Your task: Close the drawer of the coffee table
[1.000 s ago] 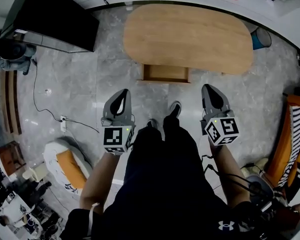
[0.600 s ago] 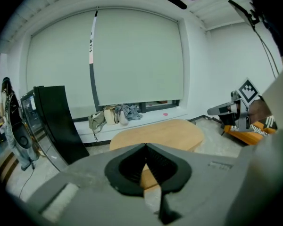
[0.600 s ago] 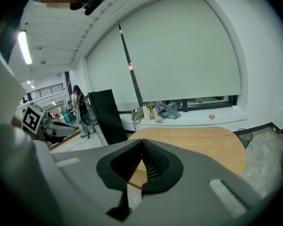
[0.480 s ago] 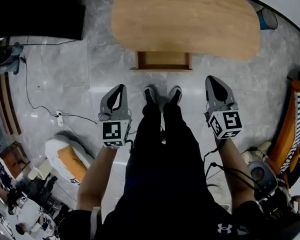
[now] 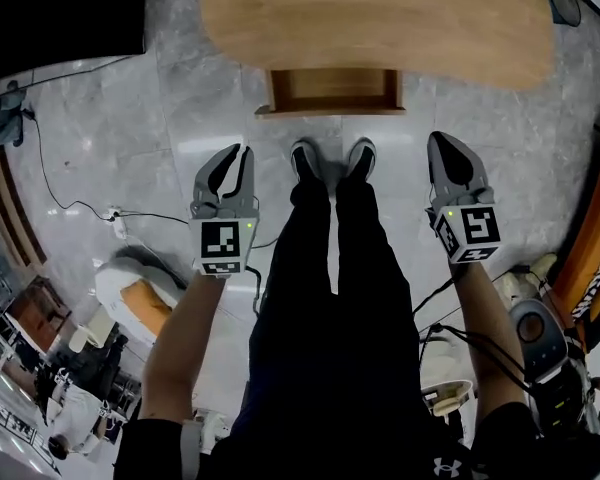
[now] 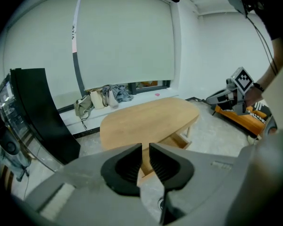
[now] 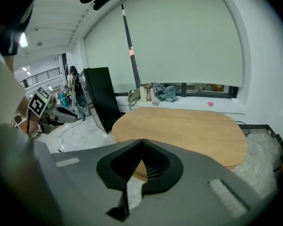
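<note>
1. The oval wooden coffee table (image 5: 380,18) stands at the far side of the grey stone floor (image 5: 130,118).
2. Its drawer (image 5: 332,90) is pulled out of the table's near edge, so its wooden inside shows from above.
3. The drawer's front sits just beyond the person's 2 shoes (image 5: 330,158), which point at it.
4. The left gripper (image 5: 234,154) is held to the left of the legs, nearer than the drawer and apart from it.
5. In the left gripper view, this gripper (image 6: 145,147) has its jaws opening, with a narrow gap between the ribbed pads (image 6: 129,164). Nothing is gripped; only the distant table and drawer show through the gap.
6. The right gripper (image 5: 446,144) is held to the right of the legs, also nearer than the drawer and not touching it.
7. In the right gripper view, this gripper (image 7: 141,142) is clenched with its tips meeting, and it grasps nothing.
8. A black cabinet (image 5: 60,8) stands at the far left, and a thin cable (image 5: 60,203) trails over the floor on the left.
9. Past the table, a pale window blind (image 6: 127,36) hangs above a pile of clothes and bags (image 6: 104,98).
</note>
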Available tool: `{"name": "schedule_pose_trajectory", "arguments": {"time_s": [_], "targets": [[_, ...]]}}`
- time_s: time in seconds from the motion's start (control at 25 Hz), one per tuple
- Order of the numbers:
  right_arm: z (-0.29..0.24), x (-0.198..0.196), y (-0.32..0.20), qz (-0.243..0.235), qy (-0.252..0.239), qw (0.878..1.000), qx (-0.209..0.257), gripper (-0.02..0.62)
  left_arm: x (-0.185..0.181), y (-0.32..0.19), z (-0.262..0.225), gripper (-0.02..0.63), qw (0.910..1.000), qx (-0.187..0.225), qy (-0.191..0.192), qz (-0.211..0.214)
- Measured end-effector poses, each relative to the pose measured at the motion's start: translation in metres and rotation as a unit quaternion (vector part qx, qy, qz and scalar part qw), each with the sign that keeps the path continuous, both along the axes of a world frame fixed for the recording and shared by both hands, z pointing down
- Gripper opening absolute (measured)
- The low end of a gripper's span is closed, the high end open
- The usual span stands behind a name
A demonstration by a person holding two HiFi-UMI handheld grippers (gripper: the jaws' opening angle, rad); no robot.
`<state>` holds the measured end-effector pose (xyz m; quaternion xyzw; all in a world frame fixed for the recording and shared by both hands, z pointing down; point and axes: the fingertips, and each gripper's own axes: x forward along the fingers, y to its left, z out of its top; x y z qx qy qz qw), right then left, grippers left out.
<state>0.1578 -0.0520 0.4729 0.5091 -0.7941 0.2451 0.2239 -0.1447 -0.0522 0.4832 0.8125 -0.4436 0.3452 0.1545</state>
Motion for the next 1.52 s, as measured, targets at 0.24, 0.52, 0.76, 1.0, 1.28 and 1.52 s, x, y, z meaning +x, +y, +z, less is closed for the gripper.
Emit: {"name": "schedule_pose_trajectory", "arguments": {"time_s": [0.24,0.52,0.76,1.0,1.28,1.52], "targets": [[0.052,-0.001,0.006,-0.005,0.016,1.0,-0.021,0.003,-0.008,0.004,0.056,0.105,0.9992,-0.028,-0.016,0.024],[0.113,-0.007,0.008,-0.019,0.028,0.999,-0.04,0.042,-0.027,0.008,0.124,0.141,0.9968,-0.062,-0.033,0.039],[0.159,0.0,0.015,-0.008,0.014,0.997,-0.069,0.084,-0.039,0.015,0.175,0.158,0.9943,-0.096,-0.039,0.023],[0.197,0.009,0.025,0.0,0.01,0.996,-0.092,0.104,-0.049,0.016,0.217,0.176,0.9913,-0.12,-0.051,0.014],[0.262,0.025,0.04,-0.001,0.02,0.992,-0.126,0.166,-0.056,0.022,0.275,0.179,0.9862,-0.146,-0.076,0.02],[0.301,0.017,0.043,-0.035,0.036,0.989,-0.136,0.196,-0.063,0.016,0.311,0.181,0.984,-0.158,-0.082,-0.003]]}}
